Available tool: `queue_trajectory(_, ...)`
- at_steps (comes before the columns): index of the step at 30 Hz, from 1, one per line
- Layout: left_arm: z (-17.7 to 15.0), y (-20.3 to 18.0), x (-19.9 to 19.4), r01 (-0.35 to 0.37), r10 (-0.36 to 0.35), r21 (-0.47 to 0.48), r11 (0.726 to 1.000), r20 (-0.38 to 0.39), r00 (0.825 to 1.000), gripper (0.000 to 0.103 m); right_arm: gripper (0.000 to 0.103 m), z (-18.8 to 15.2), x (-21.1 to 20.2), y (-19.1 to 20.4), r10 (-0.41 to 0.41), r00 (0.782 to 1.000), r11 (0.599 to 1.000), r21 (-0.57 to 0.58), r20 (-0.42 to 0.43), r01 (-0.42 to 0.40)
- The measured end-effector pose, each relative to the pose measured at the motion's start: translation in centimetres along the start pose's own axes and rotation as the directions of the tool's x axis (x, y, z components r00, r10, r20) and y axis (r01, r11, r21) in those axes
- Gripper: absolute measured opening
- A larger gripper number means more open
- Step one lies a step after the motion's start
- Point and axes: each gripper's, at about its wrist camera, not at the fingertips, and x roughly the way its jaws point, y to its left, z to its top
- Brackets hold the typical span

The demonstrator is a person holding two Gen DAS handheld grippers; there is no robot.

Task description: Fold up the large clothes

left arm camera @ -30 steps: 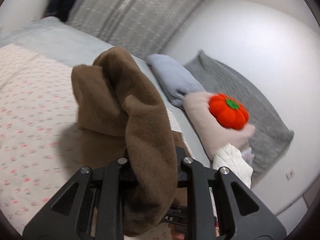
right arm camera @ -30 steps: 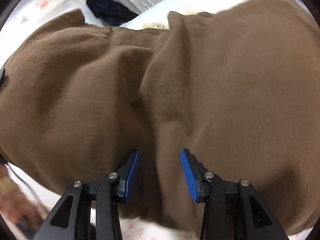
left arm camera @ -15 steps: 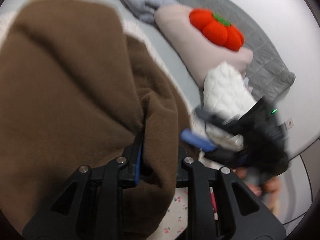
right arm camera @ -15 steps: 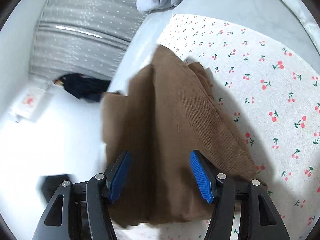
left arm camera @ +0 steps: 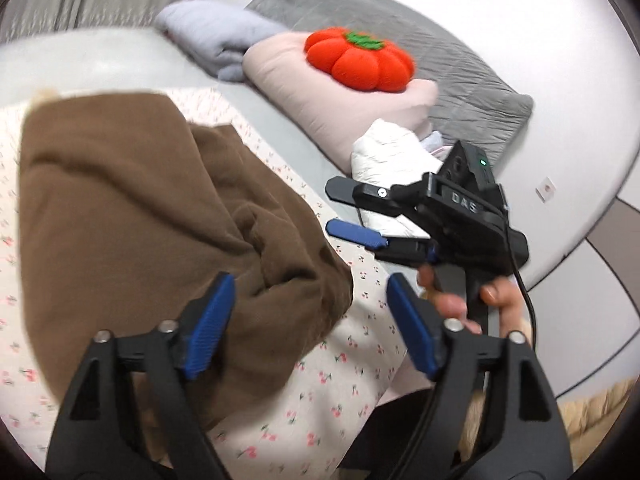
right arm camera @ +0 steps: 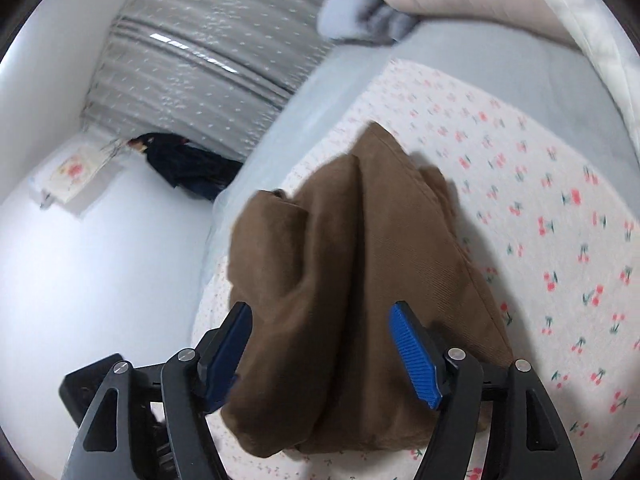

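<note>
A brown garment (left arm camera: pixel 160 216) lies bunched in thick folds on the cherry-print sheet (left arm camera: pixel 332 392). My left gripper (left arm camera: pixel 310 326) hovers over its near corner with its jaws opening; a fold sits between the blue pads (left arm camera: pixel 208 328) but is not pressed. My right gripper (left arm camera: pixel 348 212), held by a hand (left arm camera: pixel 460 300), stands just right of the garment. In the right wrist view the garment (right arm camera: pixel 360 280) runs up between the right gripper's (right arm camera: pixel 322 356) pads, whose jaws are also opening and do not pinch it.
An orange pumpkin plush (left arm camera: pixel 360 60) rests on a pink pillow (left arm camera: pixel 344 108), with a grey quilted pillow (left arm camera: pixel 460 72), a pale blue blanket (left arm camera: pixel 220 36) and a white quilted piece (left arm camera: pixel 388 156) nearby. A grey curtain (right arm camera: pixel 208 52) and dark clothing (right arm camera: pixel 184 164) lie beyond the bed's far edge.
The left gripper let go of the brown garment and its jaws spread wide. The garment dropped into a heap on the sheet. The right gripper's jaws widened further around it.
</note>
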Motion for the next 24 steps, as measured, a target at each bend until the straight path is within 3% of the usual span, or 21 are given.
queue_trajectory(1, -0.2, 0.4, -1.0, -0.019, 0.019, 0.011, 1.000, 0.016, 1.000, 0.087, 0.074, 0.0, -0.2, 0.4, -0.001, 1.000, 1.000, -0.015, 0.005, 0.001)
queue_trajectory(3, -0.1, 1.3, -2.1, -0.137, 0.136, 0.012, 0.990, 0.062, 0.989, 0.096, 0.075, 0.1, -0.2, 1.6, 0.024, 1.000, 0.998, -0.058, 0.009, -0.024)
queue_trajectory(5, 0.0, 3.8, -3.1, -0.256, 0.258, -0.032, 0.966, 0.096, 0.961, 0.098, 0.075, 0.5, 0.9, 3.1, 0.076, 0.997, 0.993, -0.091, -0.030, -0.079)
queue_trajectory(6, -0.3, 5.3, -3.3, -0.279, 0.285, -0.072, 0.958, 0.103, 0.953, 0.098, 0.075, 0.8, 2.0, 3.7, 0.098, 0.993, 0.989, -0.104, -0.059, -0.104)
queue_trajectory(9, -1.6, 10.4, -3.9, -0.255, 0.287, -0.236, 0.938, 0.111, 0.951, 0.098, 0.075, 1.2, 4.9, 5.9, 0.059, 0.985, 0.982, -0.167, -0.162, -0.086)
queue_trajectory(11, -2.1, 12.8, -3.7, -0.244, 0.287, -0.315, 0.917, 0.098, 0.953, 0.098, 0.075, 2.2, 7.5, 7.1, -0.042, 0.981, 0.968, -0.250, -0.188, -0.007)
queue_trajectory(13, -2.3, 14.5, -3.7, -0.207, 0.260, -0.361, 0.909, 0.105, 0.960, 0.098, 0.075, 3.4, 10.5, 7.3, -0.121, 0.967, 0.954, -0.294, -0.225, 0.051)
queue_trajectory(16, -2.3, 16.1, -3.4, -0.202, 0.278, -0.401, 0.894, 0.141, 0.950, 0.094, 0.075, 5.0, 15.3, 6.4, -0.211, 0.935, 0.945, -0.305, -0.285, 0.121)
queue_trajectory(18, -2.2, 17.1, -2.9, -0.171, 0.259, -0.437, 0.883, 0.149, 0.954, 0.088, 0.061, 5.2, 17.4, 5.4, -0.280, 0.918, 0.923, -0.342, -0.282, 0.177)
queue_trajectory(19, -2.2, 17.4, -2.8, -0.149, 0.243, -0.451, 0.880, 0.157, 0.957, 0.082, 0.035, 5.1, 18.2, 5.4, -0.264, 0.916, 0.927, -0.343, -0.303, 0.154)
queue_trajectory(20, -2.3, 17.5, -2.7, -0.134, 0.230, -0.451, 0.882, 0.165, 0.959, 0.074, 0.019, 4.9, 18.1, 5.9, -0.248, 0.922, 0.927, -0.348, -0.296, 0.137)
queue_trajectory(22, -2.1, 17.2, -3.0, -0.095, 0.193, -0.426, 0.900, 0.193, 0.962, 0.060, 0.012, 4.6, 16.1, 7.7, -0.222, 0.949, 0.909, -0.400, -0.225, 0.118)
queue_trajectory(24, -1.9, 16.6, -3.4, -0.071, 0.166, -0.387, 0.919, 0.220, 0.961, 0.052, 0.010, 5.2, 12.8, 8.7, -0.131, 0.980, 0.918, -0.392, -0.150, 0.063)
